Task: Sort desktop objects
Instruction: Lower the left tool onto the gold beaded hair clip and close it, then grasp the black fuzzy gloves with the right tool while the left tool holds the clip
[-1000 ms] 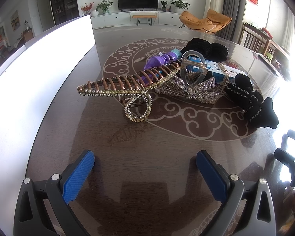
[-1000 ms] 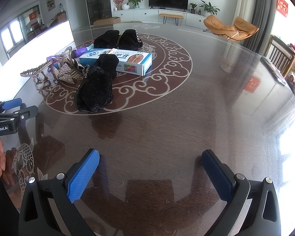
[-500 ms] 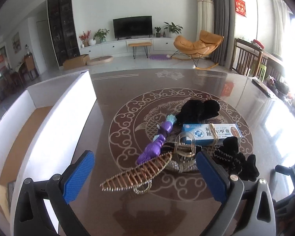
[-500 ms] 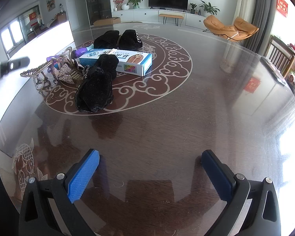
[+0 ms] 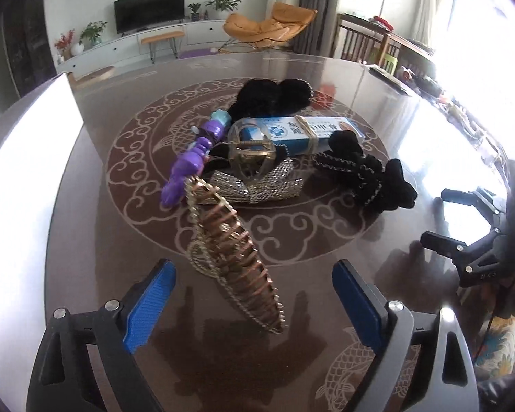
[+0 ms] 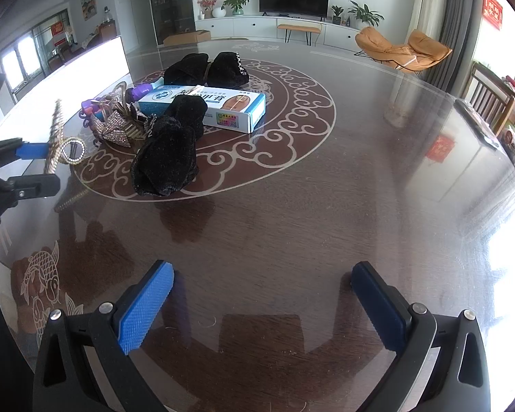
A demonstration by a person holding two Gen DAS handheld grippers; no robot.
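Dark polished tabletop (image 5: 96, 247) carries a cluster at the centre of the left wrist frame: a purple toy (image 5: 192, 161), a blue box (image 5: 305, 134), black velvet pieces (image 5: 370, 178) and a silver bow (image 5: 257, 185). The gold hair clip (image 5: 233, 250) stands tilted at lower centre, between the blue pads (image 5: 151, 305) of the left hand-held gripper (image 5: 254, 305), whose jaws are closing without pressing on it. In the right wrist frame the right hand-held gripper (image 6: 261, 305) is spread wide over bare wood at the bottom, holding nothing.
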